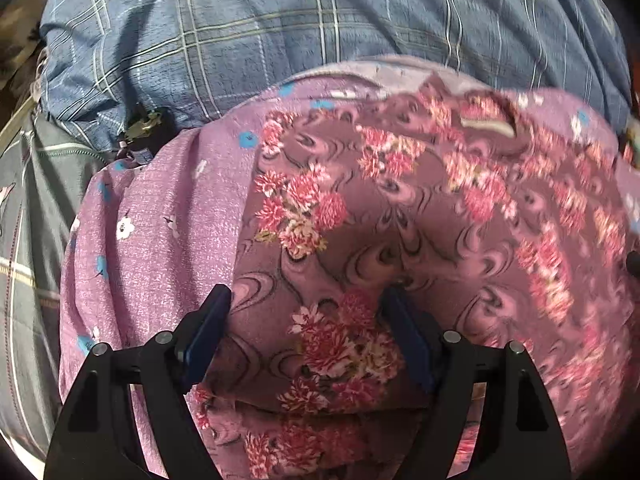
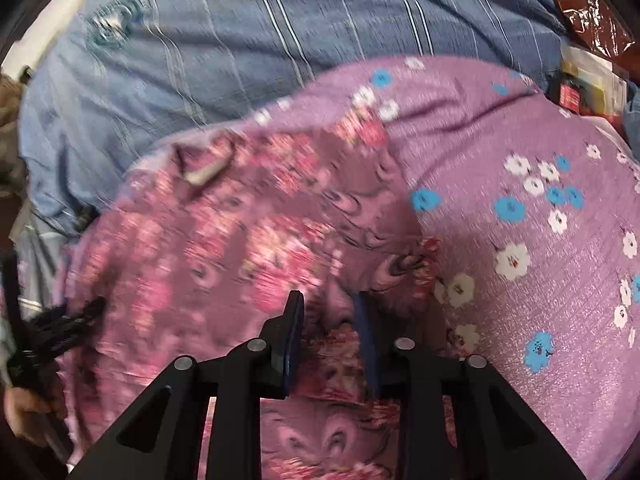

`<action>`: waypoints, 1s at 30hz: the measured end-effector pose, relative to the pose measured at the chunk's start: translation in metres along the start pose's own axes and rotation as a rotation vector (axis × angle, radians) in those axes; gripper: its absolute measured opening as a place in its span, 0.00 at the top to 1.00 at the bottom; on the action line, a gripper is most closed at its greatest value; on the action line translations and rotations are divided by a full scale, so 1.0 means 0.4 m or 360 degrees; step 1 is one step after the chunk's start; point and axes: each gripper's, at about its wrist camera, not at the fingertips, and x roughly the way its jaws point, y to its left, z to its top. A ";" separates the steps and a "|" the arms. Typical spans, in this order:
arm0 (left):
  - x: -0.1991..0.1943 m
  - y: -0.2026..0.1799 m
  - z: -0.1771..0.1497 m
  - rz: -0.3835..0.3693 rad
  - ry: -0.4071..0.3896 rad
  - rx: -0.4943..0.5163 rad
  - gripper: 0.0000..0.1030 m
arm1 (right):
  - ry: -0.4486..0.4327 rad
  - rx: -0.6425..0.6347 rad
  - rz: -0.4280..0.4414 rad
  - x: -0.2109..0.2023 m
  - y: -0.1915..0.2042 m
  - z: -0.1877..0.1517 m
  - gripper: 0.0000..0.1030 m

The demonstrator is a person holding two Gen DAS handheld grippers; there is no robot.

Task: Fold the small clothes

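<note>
A small mauve garment with pink and red flower print (image 1: 380, 216) lies spread on a lilac sheet. It also shows in the right wrist view (image 2: 248, 232), blurred by motion. My left gripper (image 1: 306, 300) is open, its blue-padded fingers (image 1: 208, 332) straddling the cloth near its front edge. My right gripper (image 2: 328, 304) is partly open, its fingers (image 2: 294, 332) on either side of a raised fold of the garment. Neither grips the cloth firmly that I can see. The left gripper shows dimly at the left edge of the right wrist view (image 2: 60, 328).
The lilac sheet with white and blue flowers (image 2: 520, 220) covers the bed under the garment. A blue checked quilt (image 1: 240, 32) is heaped behind. Grey bedding (image 1: 32, 208) lies at the left. Packets and a red plastic bag (image 2: 588, 12) sit at the far right.
</note>
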 end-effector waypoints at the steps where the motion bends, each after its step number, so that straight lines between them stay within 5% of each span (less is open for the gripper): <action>1: -0.014 -0.001 0.002 -0.0018 -0.0041 -0.0002 0.24 | -0.0023 -0.0022 0.0017 -0.007 0.011 0.000 0.72; 3: -0.029 -0.014 0.000 -0.0016 -0.0087 0.0023 0.24 | -0.0025 -0.0115 0.0024 0.002 0.045 -0.004 0.70; 6: 0.005 -0.050 -0.022 0.0074 -0.0035 0.0155 0.23 | 0.0220 -0.0223 -0.0018 0.091 0.082 -0.034 0.67; 9: -0.023 -0.054 -0.040 0.0106 -0.0081 0.0170 0.23 | 0.0143 -0.0323 -0.0075 0.071 0.116 -0.044 0.66; 15: -0.237 -0.043 -0.115 0.0045 -0.0372 0.0081 0.23 | -0.0129 -0.0291 0.0134 -0.089 0.146 -0.062 0.62; 19: -0.379 -0.046 -0.190 0.0030 -0.0481 0.0022 0.22 | -0.0313 -0.0336 0.0209 -0.229 0.176 -0.115 0.42; 30: -0.644 -0.038 -0.313 0.0086 -0.0681 0.0015 0.20 | -0.0425 -0.0471 0.0236 -0.491 0.229 -0.270 0.41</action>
